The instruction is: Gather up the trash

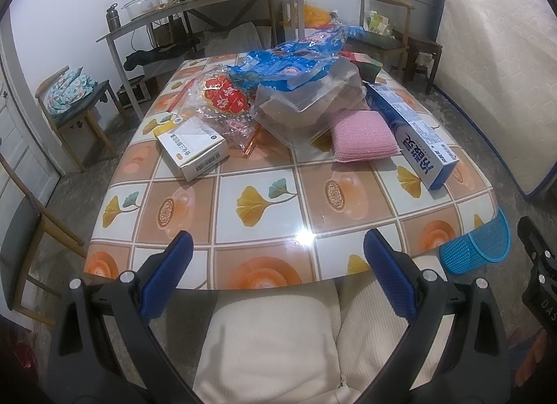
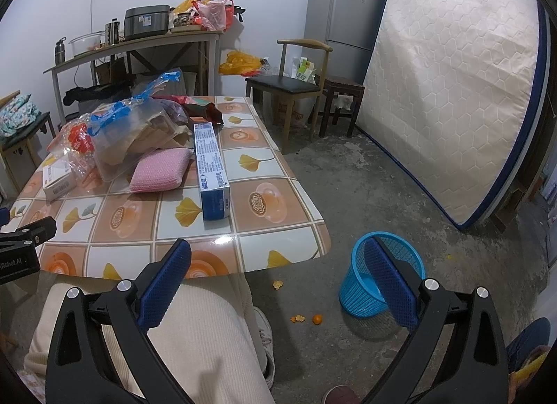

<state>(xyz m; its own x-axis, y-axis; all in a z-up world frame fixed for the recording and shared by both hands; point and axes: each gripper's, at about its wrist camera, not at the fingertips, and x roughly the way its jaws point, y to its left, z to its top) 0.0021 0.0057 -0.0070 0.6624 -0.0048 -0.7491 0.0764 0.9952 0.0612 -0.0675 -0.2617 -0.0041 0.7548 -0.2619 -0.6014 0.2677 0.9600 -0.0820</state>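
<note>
My left claw hangs spread wide over the near edge of the table, holding nothing, its blue pads well apart. My right claw is spread just as wide and empty, off the table's right corner, with the blue mesh bin showing between its fingers on the concrete floor.

The trash lies in a heap on the far half of the table. A small white and yellow box sits on the left, near a crinkled clear wrapper with a red label. Behind that, a blue plastic bag drapes over a clear plastic container with brown paper in it. A pink scrubbing pad lies just beside the container, touching a long blue and white carton that runs toward the right edge.

On the floor near the bin lie bits of orange peel and a small orange fruit. My cream-trousered legs fill the space below both claws.
</note>
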